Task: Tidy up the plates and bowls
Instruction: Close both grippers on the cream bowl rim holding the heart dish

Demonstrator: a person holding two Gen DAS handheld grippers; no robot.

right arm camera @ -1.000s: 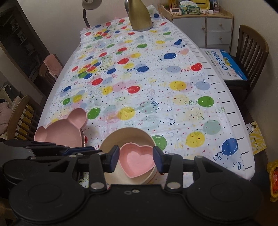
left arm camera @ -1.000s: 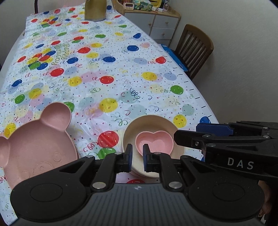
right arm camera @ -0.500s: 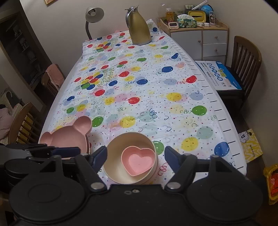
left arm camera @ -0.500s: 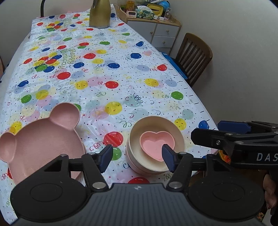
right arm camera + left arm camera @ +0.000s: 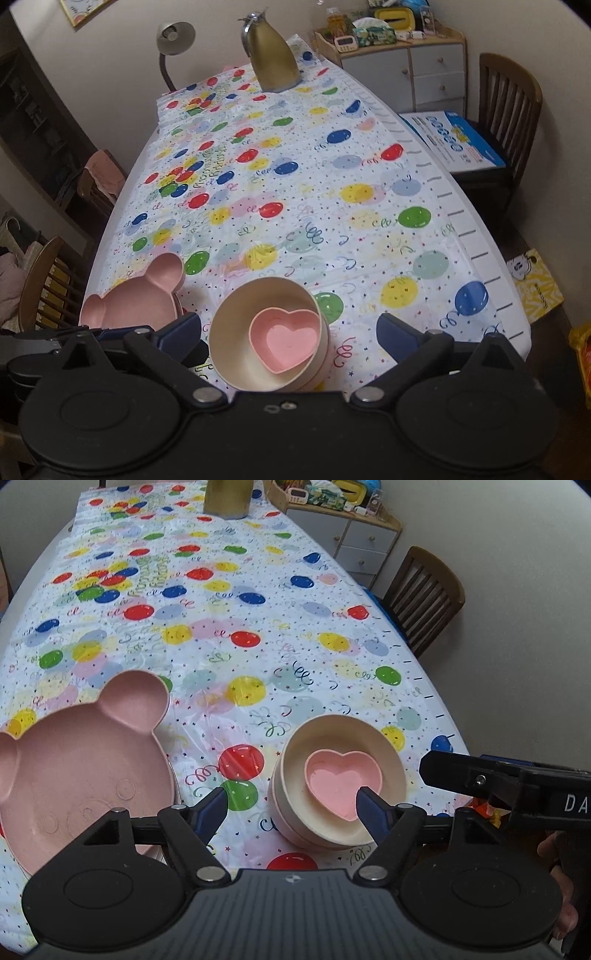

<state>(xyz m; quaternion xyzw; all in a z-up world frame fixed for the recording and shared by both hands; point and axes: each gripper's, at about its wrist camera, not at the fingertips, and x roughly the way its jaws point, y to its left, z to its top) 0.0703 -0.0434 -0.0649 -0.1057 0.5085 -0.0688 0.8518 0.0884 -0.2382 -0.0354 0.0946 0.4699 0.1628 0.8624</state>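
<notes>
A pink heart-shaped bowl (image 5: 341,781) (image 5: 286,338) sits inside a cream bowl (image 5: 373,738) (image 5: 236,314), which is stacked on another bowl near the table's front edge. Left of the stack lies a pink bear-shaped plate (image 5: 74,768) (image 5: 136,299). My left gripper (image 5: 291,808) hovers above the stack's left side, its jaws opening with nothing gripped. My right gripper (image 5: 288,332) hovers over the stack, jaws opening wide; the bowls show between the fingers and are untouched. Each gripper also appears at the edge of the other's view.
A balloon-print cloth (image 5: 314,184) covers the long table. A gold jug (image 5: 275,62) and a desk lamp (image 5: 173,37) stand at the far end. On the right are a white drawer cabinet (image 5: 417,70) and a wooden chair (image 5: 509,110) holding a blue box (image 5: 454,140). Chairs (image 5: 48,280) stand on the left.
Both grippers' jaws have spread from nearly shut to wide apart. Both cameras have drawn back slightly from the stack. The heart bowl stays in the cream bowl.
</notes>
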